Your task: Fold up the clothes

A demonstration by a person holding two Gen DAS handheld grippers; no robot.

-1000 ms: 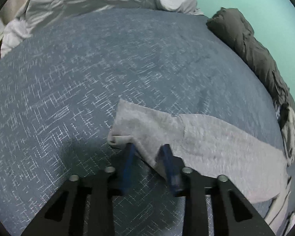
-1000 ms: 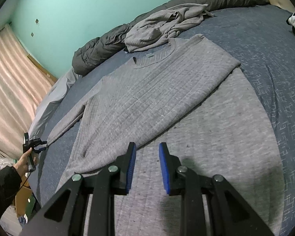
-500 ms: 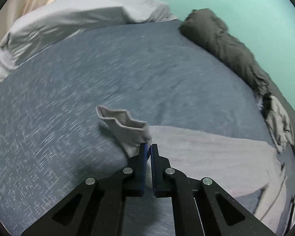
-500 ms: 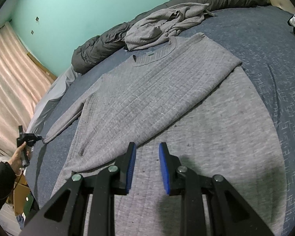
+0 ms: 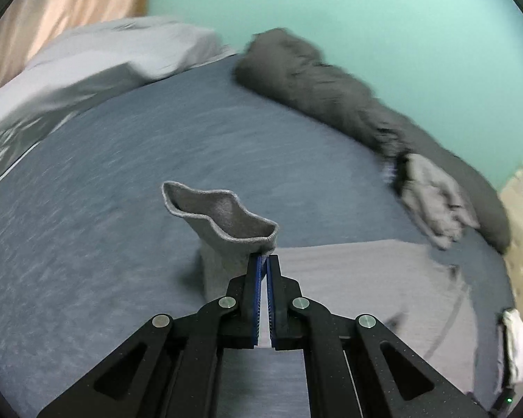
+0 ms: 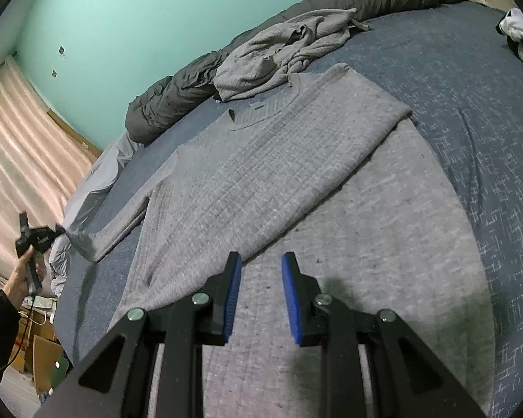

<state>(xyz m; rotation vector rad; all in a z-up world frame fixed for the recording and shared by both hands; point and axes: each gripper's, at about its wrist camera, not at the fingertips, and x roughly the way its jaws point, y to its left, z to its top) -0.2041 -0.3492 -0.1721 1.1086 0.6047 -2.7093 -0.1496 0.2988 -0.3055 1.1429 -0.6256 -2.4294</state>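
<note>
A grey knit sweater [image 6: 261, 160] lies spread flat on the blue bedcover [image 6: 470, 104], with one sleeve folded across its body. My left gripper [image 5: 264, 259] is shut on the cuff [image 5: 223, 216] of the other sleeve and holds it up off the bed, the cuff's mouth gaping open. In the right wrist view that left gripper [image 6: 40, 238] shows at the far left in a hand, with the sleeve end [image 6: 83, 240] hanging from it. My right gripper [image 6: 261, 261] stands open just above the sweater's lower part, with nothing between its fingers.
A rolled dark grey duvet [image 5: 331, 83] runs along the turquoise wall. A crumpled grey garment [image 6: 289, 45] lies by the sweater's collar. Pale pillows [image 5: 87, 66] sit at the bed's head, and a white and black garment [image 6: 516, 28] at the far right. Cardboard boxes [image 6: 45, 362] stand on the floor.
My left gripper closed on the sleeve cuff and lifted it off the bed, carrying it upward. The right gripper has stayed where it was.
</note>
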